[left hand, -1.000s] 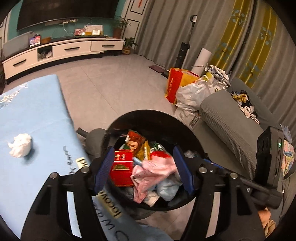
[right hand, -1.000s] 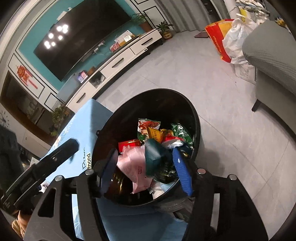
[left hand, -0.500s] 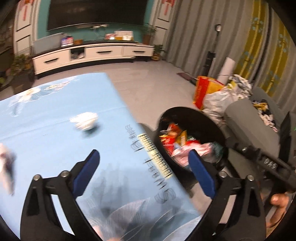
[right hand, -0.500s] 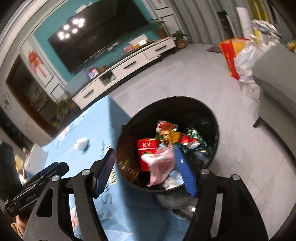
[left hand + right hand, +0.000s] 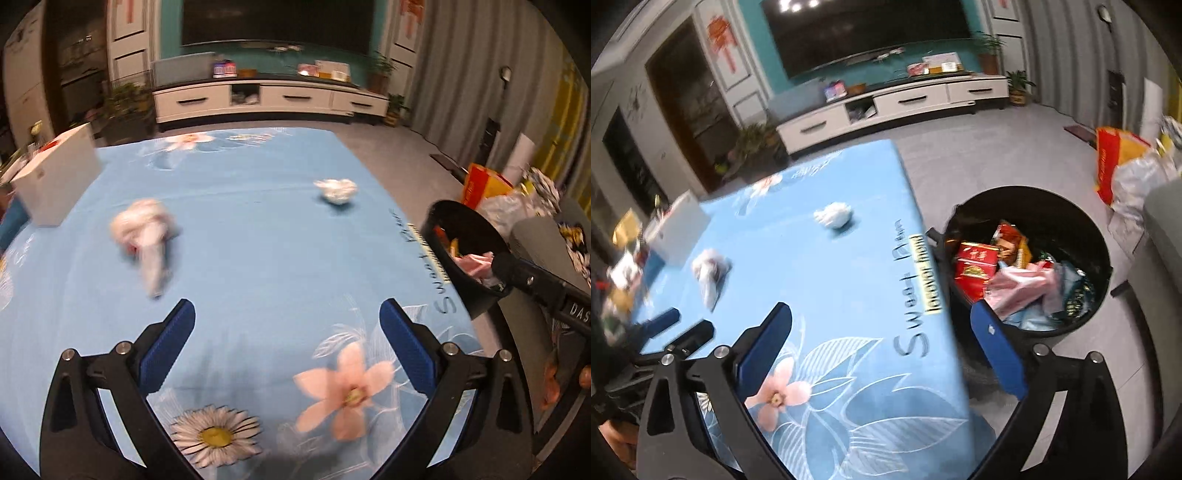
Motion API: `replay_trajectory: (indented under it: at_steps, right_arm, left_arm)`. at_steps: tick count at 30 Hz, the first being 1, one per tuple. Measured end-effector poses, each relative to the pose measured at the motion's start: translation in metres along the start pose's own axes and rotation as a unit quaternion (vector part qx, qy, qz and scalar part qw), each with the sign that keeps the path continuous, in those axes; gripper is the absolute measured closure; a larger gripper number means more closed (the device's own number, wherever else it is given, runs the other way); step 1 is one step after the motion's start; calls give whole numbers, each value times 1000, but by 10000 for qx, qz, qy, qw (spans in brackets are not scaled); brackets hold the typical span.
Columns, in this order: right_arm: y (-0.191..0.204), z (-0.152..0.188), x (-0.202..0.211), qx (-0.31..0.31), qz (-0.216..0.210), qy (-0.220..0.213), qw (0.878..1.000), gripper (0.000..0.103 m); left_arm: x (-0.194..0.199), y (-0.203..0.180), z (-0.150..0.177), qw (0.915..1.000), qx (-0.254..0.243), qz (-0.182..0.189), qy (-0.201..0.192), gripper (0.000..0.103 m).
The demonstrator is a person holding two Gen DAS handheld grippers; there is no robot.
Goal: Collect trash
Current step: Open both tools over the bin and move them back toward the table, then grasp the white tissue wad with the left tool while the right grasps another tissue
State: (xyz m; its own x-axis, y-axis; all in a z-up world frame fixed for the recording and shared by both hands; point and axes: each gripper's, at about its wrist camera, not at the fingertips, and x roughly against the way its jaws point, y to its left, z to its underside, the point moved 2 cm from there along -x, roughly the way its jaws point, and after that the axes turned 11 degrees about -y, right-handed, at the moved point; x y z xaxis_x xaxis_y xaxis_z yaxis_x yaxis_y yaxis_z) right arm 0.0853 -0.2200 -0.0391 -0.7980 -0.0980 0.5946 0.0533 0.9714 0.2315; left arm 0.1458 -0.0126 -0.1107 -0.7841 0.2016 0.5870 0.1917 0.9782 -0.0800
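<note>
Risk first: both claws are empty and spread wide, jaws having just been opening with nothing between them; left claw (image 5: 286, 347) hangs over the blue flowered table (image 5: 258, 258), right claw (image 5: 882, 343) straddles the table's edge with the black bin (image 5: 1104, 258) just past its right finger.

Trash left on the table: a long crumpled tissue wad (image 5: 146, 236) ahead and left of the left claw, a smaller crumpled tissue ball (image 5: 336, 190) further ahead and slightly right; both well apart from each other and from either claw; same two show in the right view ahead-left of the right claw.

What could go wrong, as I judge it:
- both views are smeared; a fast reach may overshoot and nudge a wad away instead of bracketing it;
- tissue is light and soft; closing too high pinches only a loose tail of the long wad, so it may tear or drop on the way to the bin;
- coming down too low, pads may snag the cloth and drag it, shifting the white box (image 5: 55, 184) far left;
- both claws heading for the same wad could collide;
- bin looks heaped with wrappers; a release near the rim may spill onto the floor.
</note>
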Motion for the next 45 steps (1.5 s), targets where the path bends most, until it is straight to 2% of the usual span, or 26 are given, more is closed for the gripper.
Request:
replay_trajectory:
  at_steps: [9,22,35,42,45]
  right_arm:
    - [53,0,-7,537,-123,62,9985,7]
    - [85,-9,-44,755,-93,137,9970,7]
    - [81,-28,-117,748,95,274,9968,7]
    - [67,-47,-169,632,217,333,9972,7]
    - [62,-53,-191,541,234,431,9973,13]
  left_arm:
    - [26,55,5,9981,401,-409,-235,3]
    - [13,87,5,9953,668,-669,-229,3]
    - [-36,119,-2,9934,749,-869,40,3]
    - [-70,133,-20,9936,944,-618,55,3]
    - [-84,137,-32,9940,900,-618,9,3]
